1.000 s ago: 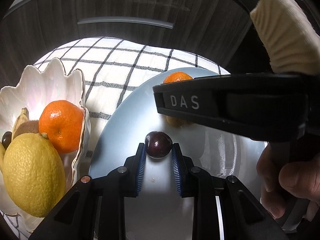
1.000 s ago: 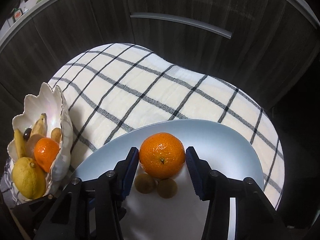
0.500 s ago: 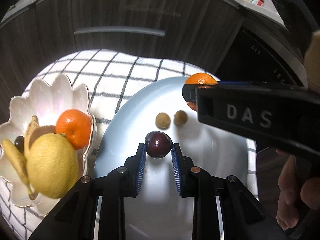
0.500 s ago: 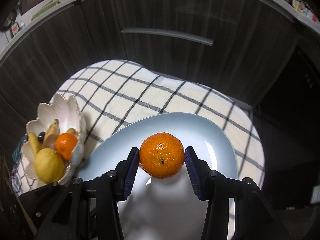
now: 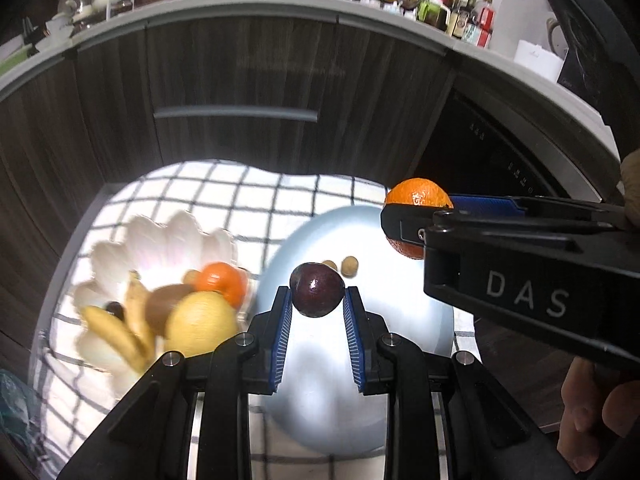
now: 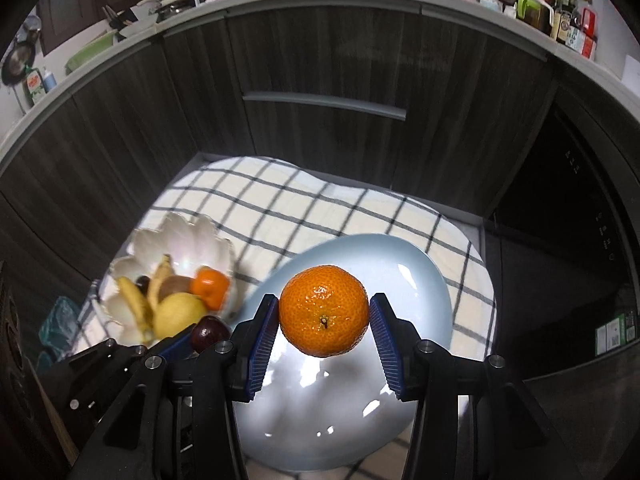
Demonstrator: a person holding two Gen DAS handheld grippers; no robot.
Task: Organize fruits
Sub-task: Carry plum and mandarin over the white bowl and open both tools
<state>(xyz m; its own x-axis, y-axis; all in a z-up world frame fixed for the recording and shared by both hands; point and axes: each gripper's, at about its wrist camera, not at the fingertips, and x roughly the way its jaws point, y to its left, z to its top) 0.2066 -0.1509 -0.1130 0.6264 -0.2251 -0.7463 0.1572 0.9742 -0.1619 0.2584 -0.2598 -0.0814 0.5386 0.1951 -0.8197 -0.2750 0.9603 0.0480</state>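
Plum (image 5: 317, 289) pinched in my left gripper (image 5: 316, 316) and tangerine (image 6: 324, 310) in my right gripper (image 6: 325, 330), both above the plate (image 6: 424, 280); I'd carry them level, grips firm, toward the bowl (image 6: 180, 240).

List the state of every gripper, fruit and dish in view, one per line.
Left gripper: shut on plum, lifted.
Right gripper: shut on orange, lifted.
Plate: on the cloth, two small brown fruits left.
Bowl: filled with fruit.
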